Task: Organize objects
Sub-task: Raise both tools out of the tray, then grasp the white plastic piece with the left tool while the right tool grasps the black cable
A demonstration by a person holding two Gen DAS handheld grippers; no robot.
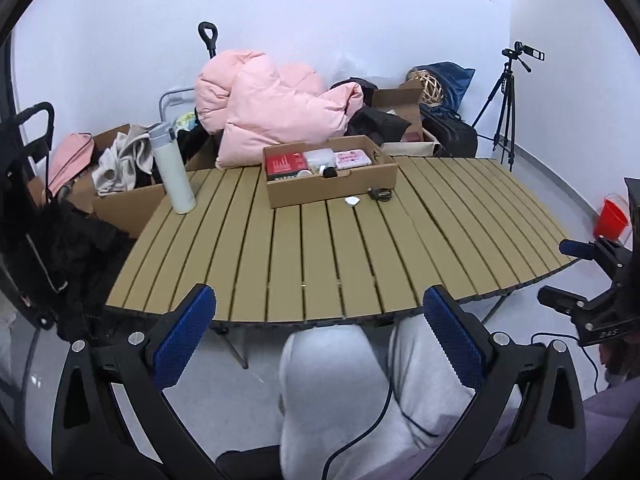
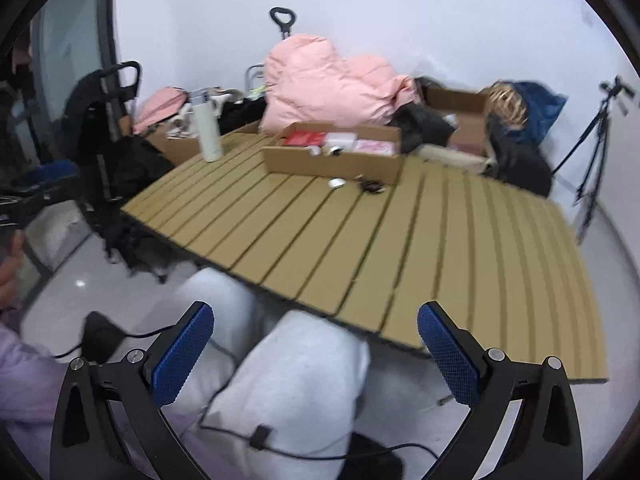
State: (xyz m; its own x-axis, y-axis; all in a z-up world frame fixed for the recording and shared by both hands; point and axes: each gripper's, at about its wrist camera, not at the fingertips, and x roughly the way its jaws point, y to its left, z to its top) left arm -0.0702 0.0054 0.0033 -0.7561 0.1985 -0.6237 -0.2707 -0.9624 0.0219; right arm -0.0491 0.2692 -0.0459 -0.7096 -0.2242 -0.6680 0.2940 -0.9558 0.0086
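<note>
your table (image 1: 320, 248) is matt tan slats, smooth like wood or plastic, and the box (image 1: 332, 190) on it is plain brown cardboard. the bottle (image 1: 173, 172) looks smooth white with a grey plastic cap, the jacket (image 1: 272, 112) puffy pink cloth with a slight sheen. your pads (image 1: 186, 336) are rough, dimpled blue on matt black plastic.

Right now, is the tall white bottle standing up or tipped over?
Standing up. The tall white bottle rests on its base on the slatted table, grey cap on top.

White walls (image 1: 360, 8), pale grey floor (image 1: 552, 184), slatted tan table (image 1: 320, 248), tripod (image 1: 505, 108) in the corner.
</note>
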